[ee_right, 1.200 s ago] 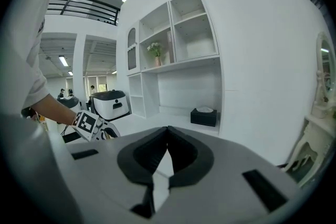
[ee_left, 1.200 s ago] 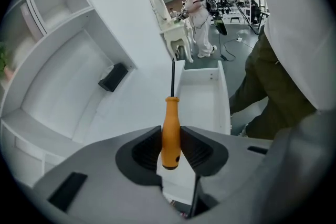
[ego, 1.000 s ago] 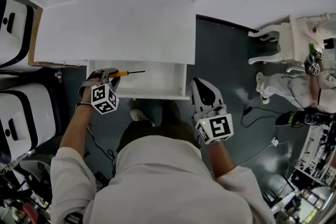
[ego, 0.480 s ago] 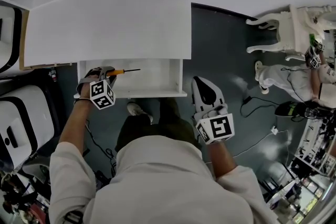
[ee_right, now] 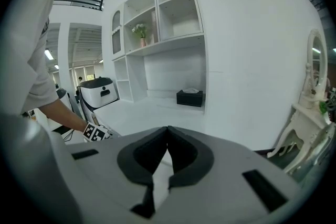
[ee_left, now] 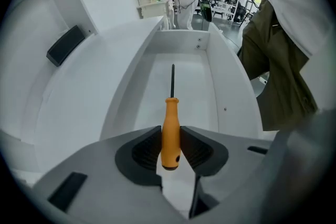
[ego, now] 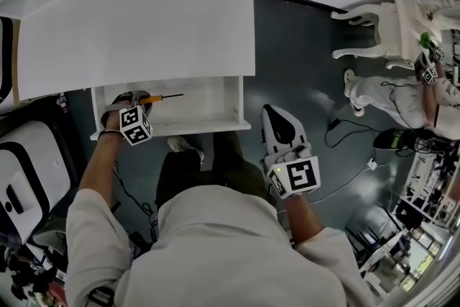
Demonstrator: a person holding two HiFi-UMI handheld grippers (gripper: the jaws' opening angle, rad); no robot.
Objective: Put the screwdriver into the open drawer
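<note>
While the left gripper [ee_left: 170, 147] clamps the orange plastic handle of the black-shafted screwdriver [ee_left: 170, 126], the shaft points along the open white drawer [ego: 172, 127], between its walls. The right gripper [ee_right: 167, 131], jaws together on nothing, hangs beside the drawer.

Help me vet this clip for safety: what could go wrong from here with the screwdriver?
The left tool grips the orange screwdriver only near the handle's butt, so the long shaft could pivot or slip. The drawer is narrow; the tip or tool might knock its walls while lowering. Dropped from above, it could bounce.
</note>
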